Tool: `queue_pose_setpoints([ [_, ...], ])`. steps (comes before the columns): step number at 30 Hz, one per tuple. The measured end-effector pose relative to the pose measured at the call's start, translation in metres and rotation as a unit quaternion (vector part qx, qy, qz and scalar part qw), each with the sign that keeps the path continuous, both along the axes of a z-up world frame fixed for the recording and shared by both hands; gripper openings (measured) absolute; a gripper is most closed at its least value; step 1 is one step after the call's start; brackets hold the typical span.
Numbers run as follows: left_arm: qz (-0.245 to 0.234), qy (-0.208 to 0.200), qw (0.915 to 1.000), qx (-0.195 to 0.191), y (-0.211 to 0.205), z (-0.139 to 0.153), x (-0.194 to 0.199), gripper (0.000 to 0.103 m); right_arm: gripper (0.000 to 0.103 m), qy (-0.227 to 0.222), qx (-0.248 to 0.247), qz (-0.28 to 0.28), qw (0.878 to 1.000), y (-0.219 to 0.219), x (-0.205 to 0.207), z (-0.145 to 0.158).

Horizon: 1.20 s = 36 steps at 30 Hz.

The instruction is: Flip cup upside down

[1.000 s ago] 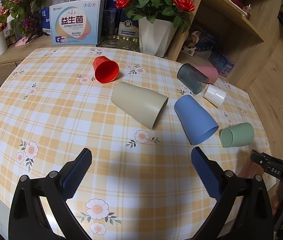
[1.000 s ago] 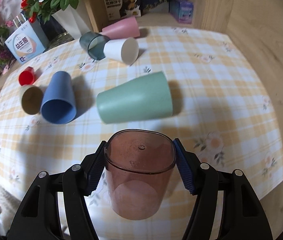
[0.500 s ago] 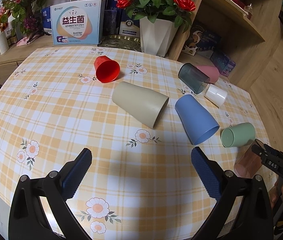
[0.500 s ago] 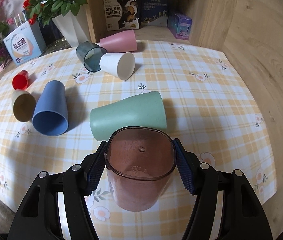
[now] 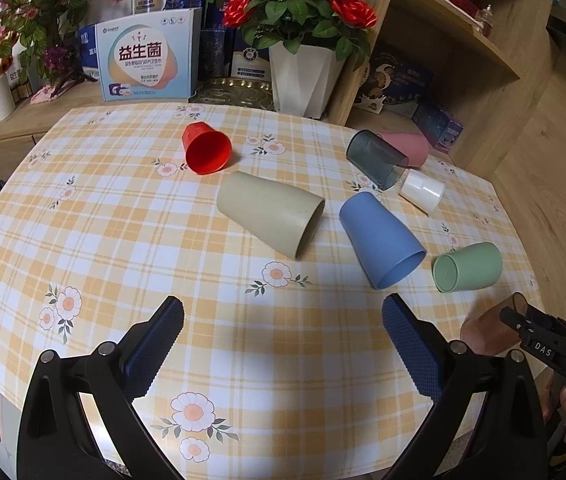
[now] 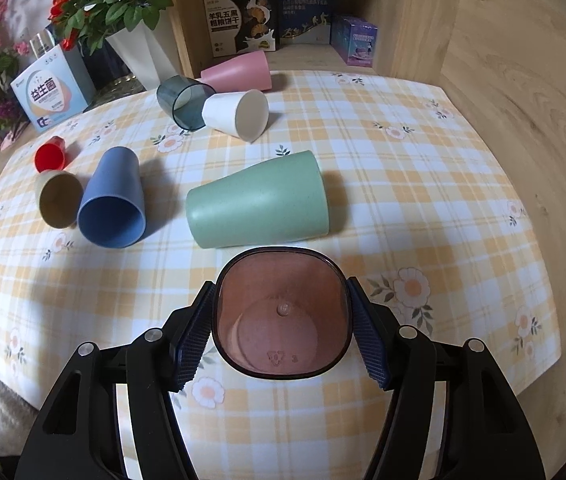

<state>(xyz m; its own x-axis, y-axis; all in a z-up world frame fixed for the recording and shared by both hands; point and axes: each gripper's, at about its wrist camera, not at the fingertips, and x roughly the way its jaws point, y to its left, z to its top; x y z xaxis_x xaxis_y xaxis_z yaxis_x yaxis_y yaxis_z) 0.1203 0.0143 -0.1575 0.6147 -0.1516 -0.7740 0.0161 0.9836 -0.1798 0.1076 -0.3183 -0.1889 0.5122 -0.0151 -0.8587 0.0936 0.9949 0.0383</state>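
My right gripper (image 6: 281, 334) is shut on a translucent brown cup (image 6: 283, 312), its fingers pressed on both sides. The cup's base points up toward the camera and its mouth faces down toward the table's near right part. The same brown cup (image 5: 491, 326) shows low at the right in the left wrist view, held by the right gripper. My left gripper (image 5: 283, 344) is open and empty above the near edge of the checked tablecloth (image 5: 123, 220).
Several cups lie on their sides on the table: red (image 5: 206, 153), beige (image 5: 269, 213), blue (image 5: 381, 245), green (image 5: 467, 267), dark clear (image 5: 377, 159), white (image 5: 421, 191) and pink (image 5: 409, 148). A white vase of roses (image 5: 303, 80), boxes and wooden shelves stand behind.
My right gripper has tilted the brown cup further over, so its base now faces the camera, and moved it in over the table's near right part. The left gripper has stayed still.
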Motion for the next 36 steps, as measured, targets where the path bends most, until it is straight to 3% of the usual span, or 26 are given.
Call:
queue_pose_setpoints([
  [8,-0.013,-0.025,0.9996,0.011,-0.005,0.019,-0.013,0.097,0.063,-0.004,0.015,-0.001,1.0,0.003,-0.009,0.007],
  [14,-0.026,-0.067,0.9972,0.019,-0.007,0.05,-0.028,0.097,0.063,-0.026,0.018,-0.01,0.999,0.0,-0.019,0.032],
  [17,-0.031,-0.096,0.9947,0.021,-0.006,0.071,-0.037,0.097,0.07,-0.057,0.023,-0.005,0.998,0.001,-0.028,0.057],
  [20,-0.035,-0.123,0.9916,0.022,-0.004,0.095,-0.048,0.097,0.087,-0.1,0.022,0.003,0.995,0.005,-0.041,0.089],
  [30,-0.042,-0.203,0.9773,0.043,-0.006,0.162,-0.09,0.097,0.088,-0.218,-0.008,0.019,0.976,0.028,-0.086,0.189],
  [36,-0.043,-0.232,0.9706,0.046,-0.008,0.186,-0.108,0.097,0.089,-0.257,-0.008,0.031,0.966,0.037,-0.107,0.223],
])
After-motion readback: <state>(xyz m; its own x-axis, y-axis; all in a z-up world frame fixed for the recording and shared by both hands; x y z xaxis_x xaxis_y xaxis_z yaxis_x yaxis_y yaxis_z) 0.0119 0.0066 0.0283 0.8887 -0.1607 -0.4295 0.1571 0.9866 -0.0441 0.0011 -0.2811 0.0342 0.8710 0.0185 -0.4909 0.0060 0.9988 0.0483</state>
